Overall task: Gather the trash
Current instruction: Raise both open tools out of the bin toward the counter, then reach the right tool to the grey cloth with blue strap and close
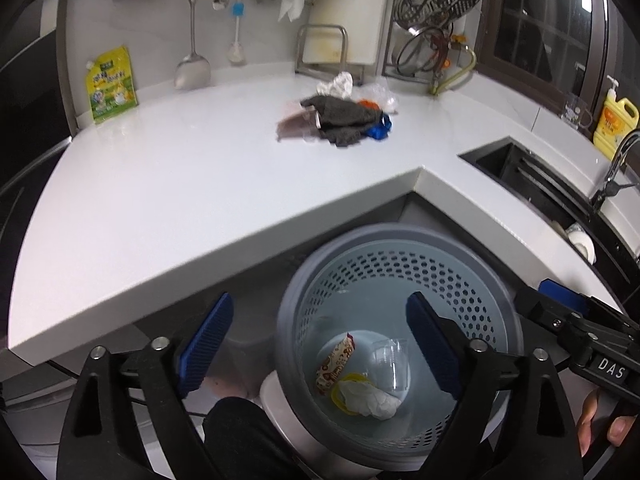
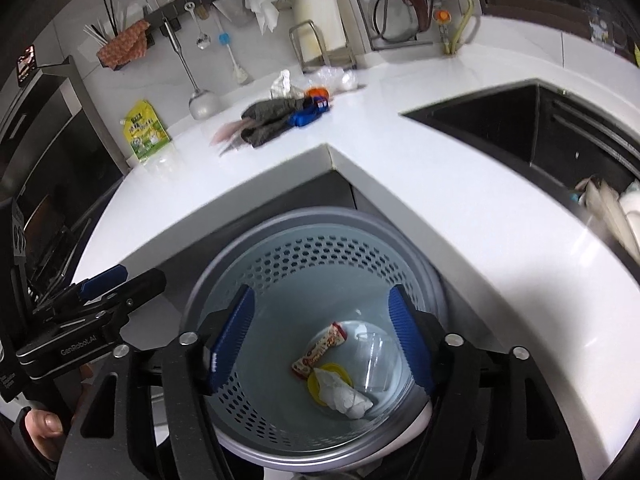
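Observation:
A grey perforated trash bin [image 1: 496, 312] [image 2: 248, 248] stands on the floor below the counter corner. Inside lie a snack wrapper [image 1: 334, 364] [image 2: 320, 348], a crumpled white tissue [image 1: 372, 398] [image 2: 344, 396], a yellow lid [image 2: 316, 392] and a clear plastic cup [image 1: 390, 364] [image 2: 374, 360]. My left gripper [image 1: 316, 344] is open and empty above the bin's left rim. My right gripper [image 2: 322, 340] is open and empty over the bin mouth. On the white counter [image 1: 180, 184] [image 2: 400, 152] lies a pile: dark cloth [image 1: 340, 116] [image 2: 272, 118], blue item [image 1: 378, 130] [image 2: 306, 116], white crumpled paper [image 1: 338, 84] [image 2: 282, 82], clear plastic [image 1: 378, 94] [image 2: 332, 76].
A yellow-green pouch [image 1: 112, 84] [image 2: 146, 132] leans on the back wall. A black sink [image 1: 532, 176] [image 2: 520, 128] is at the right, with a yellow detergent bottle [image 1: 614, 120] beside it. Utensils hang on the wall; a dish rack [image 1: 432, 20] stands at the back.

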{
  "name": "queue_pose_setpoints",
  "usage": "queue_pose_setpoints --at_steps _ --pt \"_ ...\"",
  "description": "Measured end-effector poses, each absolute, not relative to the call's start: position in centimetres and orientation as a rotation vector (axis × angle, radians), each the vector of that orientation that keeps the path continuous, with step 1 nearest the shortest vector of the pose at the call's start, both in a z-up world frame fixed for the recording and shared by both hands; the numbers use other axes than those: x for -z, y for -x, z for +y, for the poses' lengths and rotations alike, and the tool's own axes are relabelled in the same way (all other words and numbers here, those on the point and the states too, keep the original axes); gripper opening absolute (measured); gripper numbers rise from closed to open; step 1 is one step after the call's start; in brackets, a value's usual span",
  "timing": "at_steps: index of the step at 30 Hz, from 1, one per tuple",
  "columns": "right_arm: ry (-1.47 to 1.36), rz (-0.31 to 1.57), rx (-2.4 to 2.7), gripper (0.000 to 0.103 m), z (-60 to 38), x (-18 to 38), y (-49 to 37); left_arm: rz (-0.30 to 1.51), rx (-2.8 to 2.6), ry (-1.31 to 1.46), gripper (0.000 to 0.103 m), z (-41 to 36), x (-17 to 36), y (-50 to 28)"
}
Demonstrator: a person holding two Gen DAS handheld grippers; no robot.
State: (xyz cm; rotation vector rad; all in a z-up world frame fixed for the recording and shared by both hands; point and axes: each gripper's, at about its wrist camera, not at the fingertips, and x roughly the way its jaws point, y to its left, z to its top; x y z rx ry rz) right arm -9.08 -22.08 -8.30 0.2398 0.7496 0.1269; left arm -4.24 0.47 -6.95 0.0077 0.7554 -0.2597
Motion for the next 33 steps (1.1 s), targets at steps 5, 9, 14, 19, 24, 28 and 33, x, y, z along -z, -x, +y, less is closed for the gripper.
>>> queue_pose_setpoints --at_steps 5,9,14,19,24,28,33 --pt "-0.241 0.716 -0.130 0.071 -22.2 7.3 9.3 0.728 0.254 0.000 0.090 1.1 5.8 4.3" --pt "-0.243 0.707 -0.138 0.071 -22.1 7.1 9.0 0.713 0.245 0.005 0.092 1.5 5.3 4.2" --pt "-0.233 0.690 -0.146 0.071 -21.9 6.5 8.0 0.703 0.231 0.010 0.093 1.8 4.9 3.5" --pt "-0.209 0.662 -0.149 0.071 -21.9 5.3 5.9 0.670 0.216 -0.011 0.093 1.8 4.1 1.9" --pt "-0.200 0.645 -0.158 0.072 -22.1 4.5 3.6 0.646 0.199 -0.013 0.094 1.8 3.1 -0.7" --pt "-0.198 0.641 -0.170 0.072 -22.0 4.3 1.8 0.625 0.180 -0.013 0.094 2.1 2.4 -2.4" --pt "-0.189 0.636 -0.189 0.072 -21.7 3.9 -0.4 0.613 0.158 0.006 0.094 2.4 1.8 -4.4"
